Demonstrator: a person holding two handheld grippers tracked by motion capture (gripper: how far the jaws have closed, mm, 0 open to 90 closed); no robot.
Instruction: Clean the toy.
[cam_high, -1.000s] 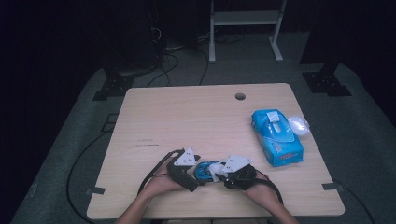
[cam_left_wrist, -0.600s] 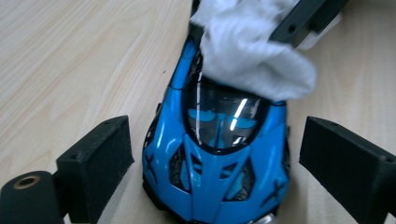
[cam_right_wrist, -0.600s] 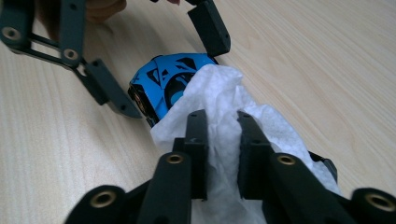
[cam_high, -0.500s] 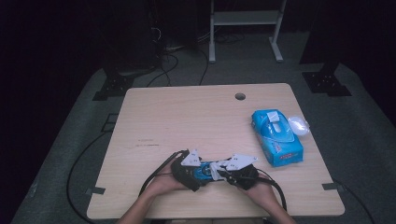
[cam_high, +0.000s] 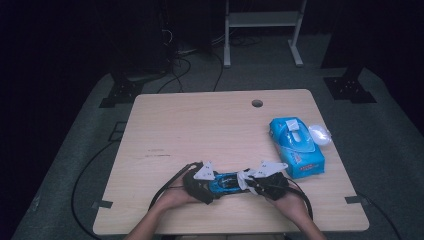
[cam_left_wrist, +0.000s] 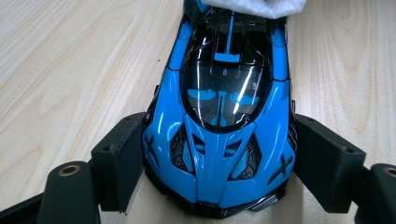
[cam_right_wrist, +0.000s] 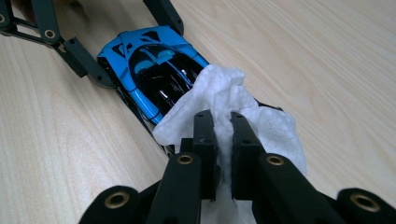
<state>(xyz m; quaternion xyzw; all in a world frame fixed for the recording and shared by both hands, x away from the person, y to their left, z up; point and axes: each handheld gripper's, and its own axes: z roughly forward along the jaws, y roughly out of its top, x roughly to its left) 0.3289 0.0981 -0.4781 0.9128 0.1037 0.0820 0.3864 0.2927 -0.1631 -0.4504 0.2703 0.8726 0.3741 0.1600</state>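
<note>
Since a second ago, my two hands had drawn closer together over the blue toy car (cam_high: 223, 183), and the white wipe (cam_right_wrist: 233, 105) had come up onto its rear end. That car sat on its wheels near the front edge of the counter (cam_high: 200, 125), between my hands, lying crosswise in the high view. Its nose pointed into my left gripper (cam_left_wrist: 219, 186), whose fingers (cam_left_wrist: 119, 161) had just been closing in on it; in the left gripper view they stood on either side of the nose, right against the bodywork, though I could not tell whether they pressed on it. My right gripper (cam_right_wrist: 222, 140) had its fingers (cam_right_wrist: 204, 140) clamped tight on a fold of the wipe, which bunched up in front of them and draped over the car's tail and the back of its dark glass roof. In the high view my left hand (cam_high: 172, 197) and right hand (cam_high: 290, 202) came in from the bottom edge, with the black cables looping out to either side. Farther off, near the right edge of the counter and well apart from the car, lay the blue pack of wipes (cam_high: 296, 147), with a small clear plastic lid (cam_high: 320, 134) just beside it. A round cable hole (cam_high: 257, 103) showed near the far edge
</note>
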